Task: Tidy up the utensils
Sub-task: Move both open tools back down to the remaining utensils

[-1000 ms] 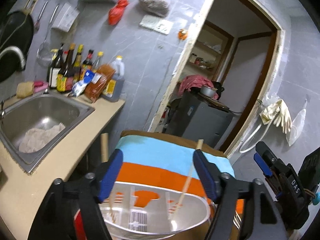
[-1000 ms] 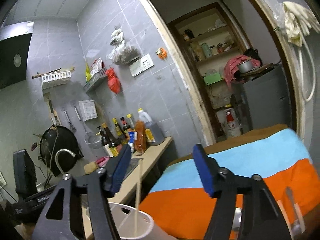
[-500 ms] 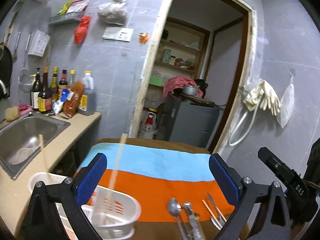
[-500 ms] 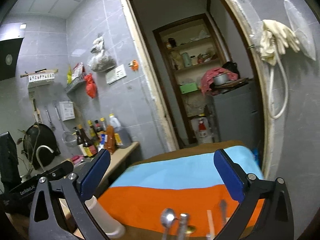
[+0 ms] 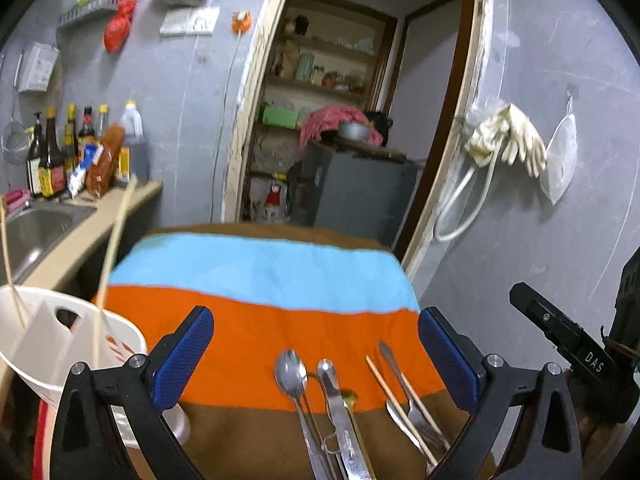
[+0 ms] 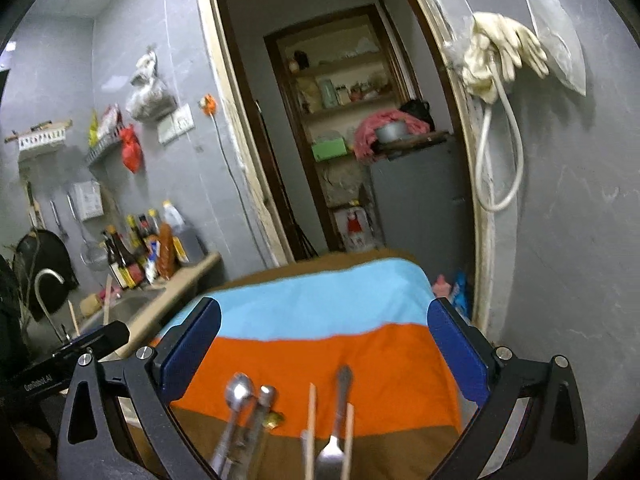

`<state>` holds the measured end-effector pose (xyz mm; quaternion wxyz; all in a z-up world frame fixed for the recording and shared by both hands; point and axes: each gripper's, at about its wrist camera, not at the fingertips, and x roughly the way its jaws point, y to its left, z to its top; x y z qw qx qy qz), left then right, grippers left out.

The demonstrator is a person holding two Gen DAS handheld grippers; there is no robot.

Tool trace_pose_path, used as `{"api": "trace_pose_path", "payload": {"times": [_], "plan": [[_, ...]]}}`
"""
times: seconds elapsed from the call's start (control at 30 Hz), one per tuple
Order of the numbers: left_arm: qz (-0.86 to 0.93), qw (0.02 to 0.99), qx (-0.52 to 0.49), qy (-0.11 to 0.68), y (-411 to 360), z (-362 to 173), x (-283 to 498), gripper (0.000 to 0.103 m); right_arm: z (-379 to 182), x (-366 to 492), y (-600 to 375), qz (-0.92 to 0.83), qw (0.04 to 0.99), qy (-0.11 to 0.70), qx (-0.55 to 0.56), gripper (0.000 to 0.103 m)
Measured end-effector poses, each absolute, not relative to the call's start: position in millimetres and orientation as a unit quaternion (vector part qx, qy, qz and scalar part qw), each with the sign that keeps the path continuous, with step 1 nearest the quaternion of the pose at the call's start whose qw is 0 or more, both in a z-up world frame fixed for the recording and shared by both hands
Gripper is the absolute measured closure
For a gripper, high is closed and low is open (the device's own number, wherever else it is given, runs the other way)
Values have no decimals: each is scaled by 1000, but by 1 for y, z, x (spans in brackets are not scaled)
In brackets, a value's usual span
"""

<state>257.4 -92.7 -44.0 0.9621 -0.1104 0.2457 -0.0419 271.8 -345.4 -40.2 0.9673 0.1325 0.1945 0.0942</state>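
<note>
Metal spoons [image 5: 294, 380], a fork [image 5: 420, 420] and wooden chopsticks [image 5: 394, 396] lie on the striped cloth [image 5: 260, 276] near its front edge. A white utensil holder [image 5: 52, 340] at the left holds two chopsticks [image 5: 110, 264]. My left gripper [image 5: 316, 356] is open and empty above the utensils. My right gripper [image 6: 324, 348] is open and empty; the spoons [image 6: 240, 396], fork [image 6: 332, 452] and chopsticks [image 6: 310, 428] lie under it on the cloth [image 6: 320, 312].
A counter with a steel sink [image 5: 36, 224] and sauce bottles [image 5: 76, 148] runs along the left. A doorway [image 5: 344, 120] opens behind the table onto shelves and a grey cabinet. Gloves and a hose [image 5: 504, 140] hang on the right wall.
Both grippers have opened wide and swung right, away from the white holder. The loose utensils have come into view between the fingers of both.
</note>
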Motion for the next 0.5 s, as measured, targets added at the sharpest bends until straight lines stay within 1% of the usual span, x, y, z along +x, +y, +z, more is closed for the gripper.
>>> {"api": "trace_pose_path", "payload": {"times": [0.17,0.37,0.43,0.47,0.5], "plan": [[-46,951,-120,281,-97,-68,273,1,-67,282,-353,88,960,236,126,2],[-49,944,-113,305,-103,-94,289,1,-108,306,-358,87,937,308,138,2],[-40,943,-109,313,-104,-102,295,1,-123,313,-358,90,929,330,140,11],[-35,942,-110,316,-103,-106,297,1,-130,317,-357,92,924,343,140,24],[-32,940,-113,320,-103,-109,300,1,-137,321,-356,94,920,355,138,34]]}}
